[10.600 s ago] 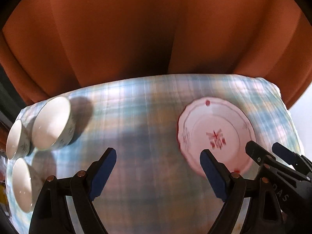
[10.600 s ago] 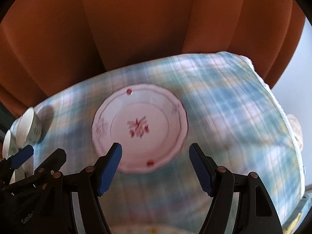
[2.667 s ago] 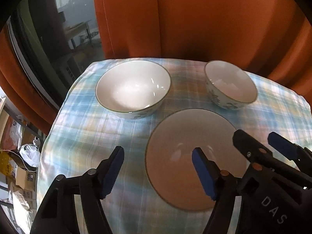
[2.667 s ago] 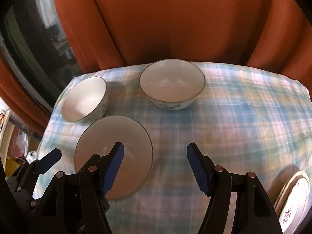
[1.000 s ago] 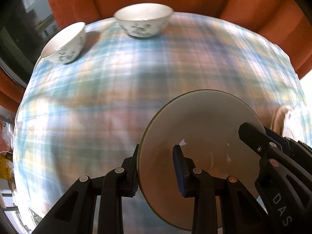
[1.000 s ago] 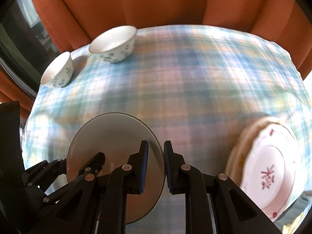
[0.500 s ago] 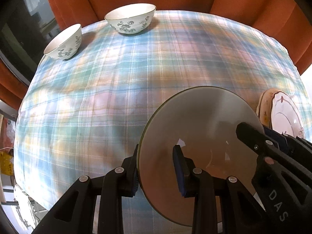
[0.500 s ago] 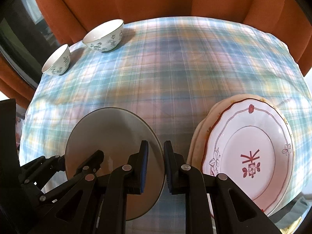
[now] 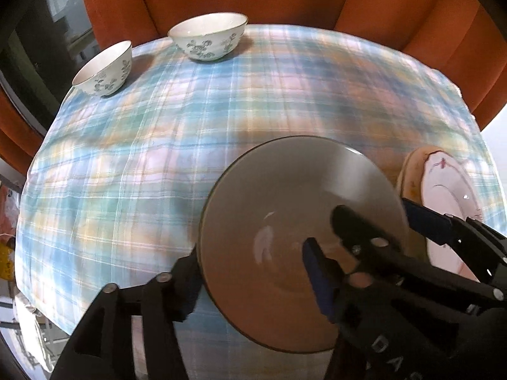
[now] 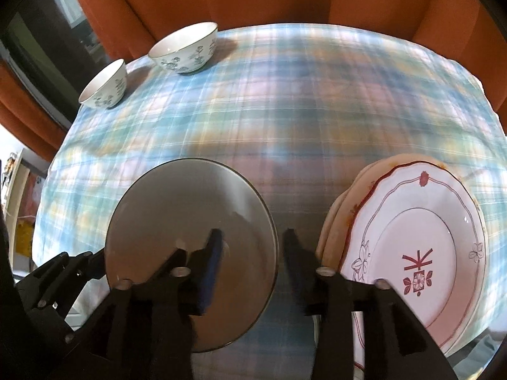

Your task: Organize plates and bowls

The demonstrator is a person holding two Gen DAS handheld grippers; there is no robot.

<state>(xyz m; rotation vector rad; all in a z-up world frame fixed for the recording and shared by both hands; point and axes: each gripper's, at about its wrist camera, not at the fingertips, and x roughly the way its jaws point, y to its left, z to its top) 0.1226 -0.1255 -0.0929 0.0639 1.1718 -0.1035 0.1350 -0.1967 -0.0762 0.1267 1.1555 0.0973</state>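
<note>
Grey plate (image 10: pixel 190 221) rim just beside plate stack (image 10: pixel 412 253); fingers parted.

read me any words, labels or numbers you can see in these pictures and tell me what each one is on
"DAS": pale letters on the black body of the right claw, at the lower right of the left wrist view; they run off the frame's edge, so more may follow.
The floral plate carries a red motif, not readable text.
Nothing else is readable: none on the bowls, grey plate or cloth.
</note>
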